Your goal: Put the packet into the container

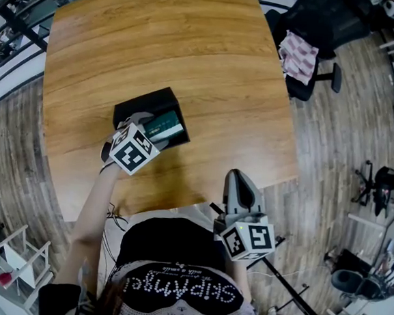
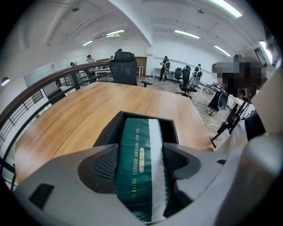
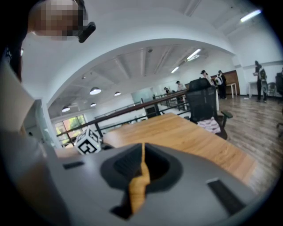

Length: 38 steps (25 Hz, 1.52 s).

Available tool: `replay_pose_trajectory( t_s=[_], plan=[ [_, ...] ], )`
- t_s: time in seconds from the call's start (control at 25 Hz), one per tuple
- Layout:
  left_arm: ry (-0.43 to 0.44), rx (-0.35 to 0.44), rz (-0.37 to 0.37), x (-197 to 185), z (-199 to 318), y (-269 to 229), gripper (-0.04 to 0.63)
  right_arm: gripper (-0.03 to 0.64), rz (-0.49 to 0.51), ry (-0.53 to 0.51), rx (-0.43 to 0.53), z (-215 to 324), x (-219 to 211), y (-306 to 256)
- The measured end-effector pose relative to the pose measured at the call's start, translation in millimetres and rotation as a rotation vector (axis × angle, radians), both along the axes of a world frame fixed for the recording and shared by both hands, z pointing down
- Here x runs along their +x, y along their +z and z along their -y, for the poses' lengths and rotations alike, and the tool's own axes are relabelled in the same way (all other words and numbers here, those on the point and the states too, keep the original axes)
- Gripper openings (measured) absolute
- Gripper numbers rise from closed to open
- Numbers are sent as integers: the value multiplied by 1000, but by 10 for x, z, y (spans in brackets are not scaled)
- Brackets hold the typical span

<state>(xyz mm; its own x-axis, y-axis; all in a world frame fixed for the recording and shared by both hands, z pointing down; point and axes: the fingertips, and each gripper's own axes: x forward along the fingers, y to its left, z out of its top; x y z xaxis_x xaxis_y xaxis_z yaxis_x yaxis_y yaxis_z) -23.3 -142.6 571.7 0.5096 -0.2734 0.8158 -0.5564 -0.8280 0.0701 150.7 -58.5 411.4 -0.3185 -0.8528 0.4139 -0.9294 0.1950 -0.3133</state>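
You hold the left gripper (image 1: pixel 146 131) over the near-left part of the wooden table (image 1: pixel 159 40), its jaws clenched on the long sides of a dark green packet (image 1: pixel 163 125) with a white stripe. In the left gripper view the ribbed pads (image 2: pixel 106 164) press against the packet (image 2: pixel 138 145) from both sides, and gold print runs along its length. The packet's far end reaches into the open black container (image 1: pixel 134 107), which stands on the table just beyond the jaws. The container's dark walls (image 2: pixel 109 129) frame the packet on the left, right and far sides; whether the packet touches the bottom cannot be told. The right gripper (image 1: pixel 239 183) hangs at the table's near edge, to the right and well apart from the container, close to your body. Its jaws are pressed together with nothing between them, and in the right gripper view (image 3: pixel 142 165) only a thin sliver of the wooden top shows through the seam. A black office chair (image 1: pixel 311 26) stands past the table's far-right corner with a pink checked cloth (image 1: pixel 298 56) draped over it. A dark railing (image 2: pixel 40 90) runs along the table's left side.
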Motion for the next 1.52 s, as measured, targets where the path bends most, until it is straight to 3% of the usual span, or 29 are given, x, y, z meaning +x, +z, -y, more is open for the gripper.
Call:
replay_pose_trajectory(
  t_s=[0.8,0.96,1.12,1.32,1.52],
  plan=[
    [-71,70,-22,-134,23,-247,344,41,4,-24,10,7,-29,-24],
    [-122,116,-68,-195,96,-452,344,41,6,-33,18,-8,-54,-47],
    [-177,158,-163,-217,157,-694,341,41,5,-40,25,-35,-58,-54],
    [-292,253,-268,-306,270,-1023,230,41,6,-45,38,-51,-73,-91],
    [-356,383,-287,-398,335,-1325,107,41,7,-49,50,-63,-59,-129]
  ],
)
